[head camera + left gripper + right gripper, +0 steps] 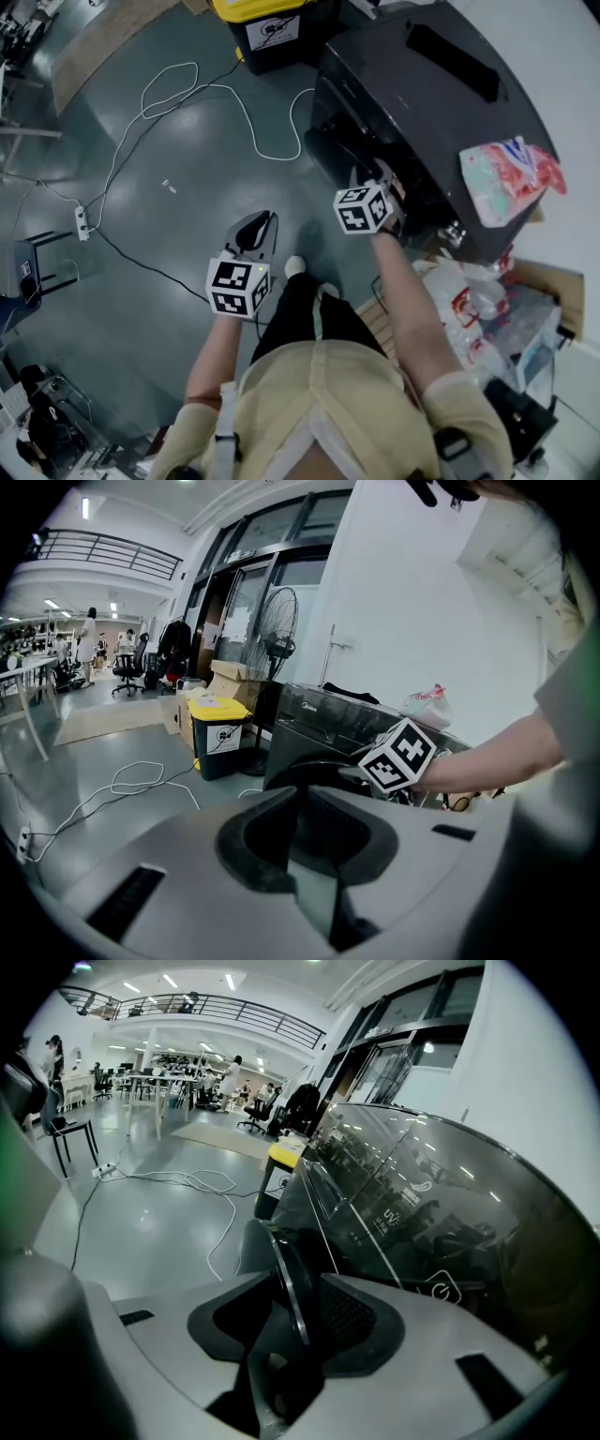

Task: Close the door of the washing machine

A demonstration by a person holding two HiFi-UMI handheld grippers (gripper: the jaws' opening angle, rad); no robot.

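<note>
The dark washing machine [422,103] stands at the upper right of the head view, with its round door [342,155] swung open toward the floor. My right gripper [373,178] is at the door's edge. In the right gripper view the door's thin rim [286,1274] runs between the jaws of the right gripper [295,1314], which stand wide open around it, and the tinted door glass [422,1213] fills the right side. My left gripper [258,225] hangs over the floor, left of the machine, open and holding nothing. Past the left gripper [298,832] I see the machine [319,728] and the right gripper's marker cube [398,755].
A yellow-lidded bin [267,28] stands left of the machine. A white cable [234,103] loops over the grey floor to a power strip [82,222]. A pink-and-white bag [511,178] lies on the machine, with plastic bags [478,300] beside it. A fan [277,639] stands behind.
</note>
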